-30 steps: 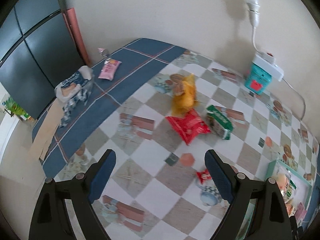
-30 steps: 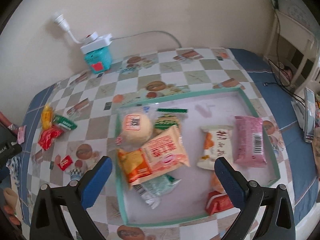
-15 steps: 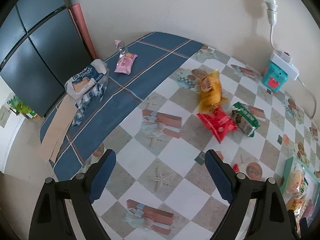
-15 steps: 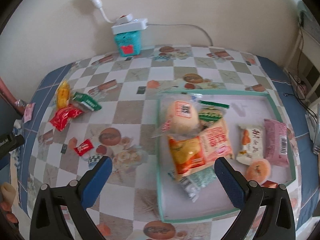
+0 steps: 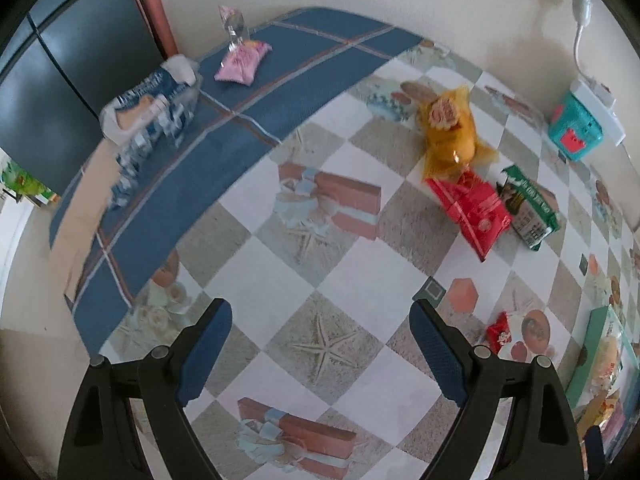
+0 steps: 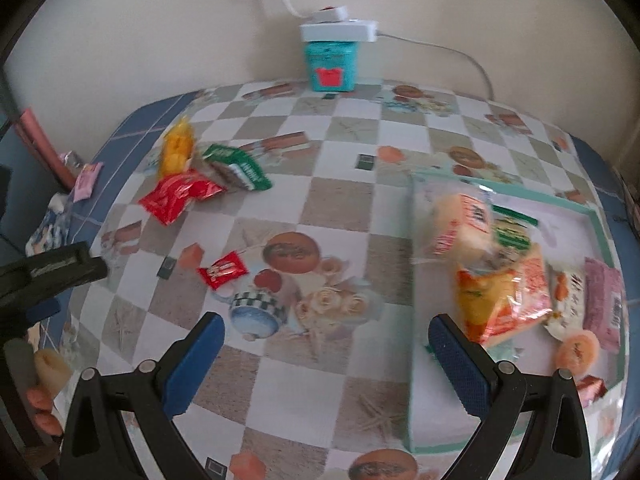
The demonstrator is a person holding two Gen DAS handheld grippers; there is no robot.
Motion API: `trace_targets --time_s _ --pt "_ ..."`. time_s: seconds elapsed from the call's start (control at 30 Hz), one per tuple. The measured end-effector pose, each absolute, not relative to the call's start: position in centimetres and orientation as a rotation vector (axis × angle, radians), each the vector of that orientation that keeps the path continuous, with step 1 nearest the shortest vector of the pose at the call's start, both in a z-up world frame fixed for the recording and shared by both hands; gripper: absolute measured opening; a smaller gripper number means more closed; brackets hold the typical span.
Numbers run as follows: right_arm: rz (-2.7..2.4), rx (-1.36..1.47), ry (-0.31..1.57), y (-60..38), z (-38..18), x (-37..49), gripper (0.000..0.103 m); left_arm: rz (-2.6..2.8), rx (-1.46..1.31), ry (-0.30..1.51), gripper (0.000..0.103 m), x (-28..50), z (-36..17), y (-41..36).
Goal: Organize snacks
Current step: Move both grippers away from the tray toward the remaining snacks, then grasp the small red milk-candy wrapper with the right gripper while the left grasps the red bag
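My left gripper (image 5: 320, 344) is open and empty above the checkered tablecloth. Ahead of it lie a yellow snack bag (image 5: 452, 132), a red packet (image 5: 472, 212) and a green packet (image 5: 528, 208); a small red candy (image 5: 498, 332) lies to its right. My right gripper (image 6: 326, 360) is open and empty above the cloth. Left of it lie the small red candy (image 6: 222, 270), red packet (image 6: 178, 196), green packet (image 6: 238, 168) and yellow bag (image 6: 178, 148). The teal tray (image 6: 412, 400) at its right holds several snacks.
A teal box (image 6: 330, 66) with a white power strip (image 6: 340, 32) on it stands by the back wall. A pink packet (image 5: 242, 60) and a blue-white bag (image 5: 150, 104) lie on the blue cloth edge. The left gripper's body (image 6: 48, 272) shows at the right view's left side.
Both grippers have swung left. The right view moved off the tray toward the loose snacks. The left view moved left and closer, with the yellow, red and green packets now at the right.
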State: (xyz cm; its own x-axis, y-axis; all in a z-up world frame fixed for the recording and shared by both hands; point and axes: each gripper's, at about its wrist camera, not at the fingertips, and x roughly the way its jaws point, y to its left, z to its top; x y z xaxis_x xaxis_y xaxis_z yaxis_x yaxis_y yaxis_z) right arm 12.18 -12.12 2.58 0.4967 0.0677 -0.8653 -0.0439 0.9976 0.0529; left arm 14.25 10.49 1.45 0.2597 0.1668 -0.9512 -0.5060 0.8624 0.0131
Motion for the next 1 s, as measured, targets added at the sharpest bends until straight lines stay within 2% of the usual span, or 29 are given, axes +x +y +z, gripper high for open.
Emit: trace_targets --time_s 0.23,0.47,0.57,0.73,1.0 --pt "0.148 -0.051 1.047 -9.0 1.2 12.7 0.103 0.471 -0.357 1.260 0.091 14.6 0.0 11.2" --pt "0.193 -0.073 1.072 -7.4 -0.9 14.3 0.095 0.459 -0.425 1.253 0.091 15.2 -0.4 12.3" --pt "0.218 -0.052 1.089 -7.0 -1.6 15.2 0.087 0.466 -0.453 1.228 0.091 15.5 0.0 12.9" --pt "0.249 -0.037 1.103 -6.0 -2.2 16.7 0.082 0.456 -0.482 1.215 0.091 16.0 0.0 13.3" --pt "0.274 -0.037 1.115 -5.1 -3.2 18.2 0.063 0.461 -0.520 1.223 0.091 16.3 -0.7 14.1"
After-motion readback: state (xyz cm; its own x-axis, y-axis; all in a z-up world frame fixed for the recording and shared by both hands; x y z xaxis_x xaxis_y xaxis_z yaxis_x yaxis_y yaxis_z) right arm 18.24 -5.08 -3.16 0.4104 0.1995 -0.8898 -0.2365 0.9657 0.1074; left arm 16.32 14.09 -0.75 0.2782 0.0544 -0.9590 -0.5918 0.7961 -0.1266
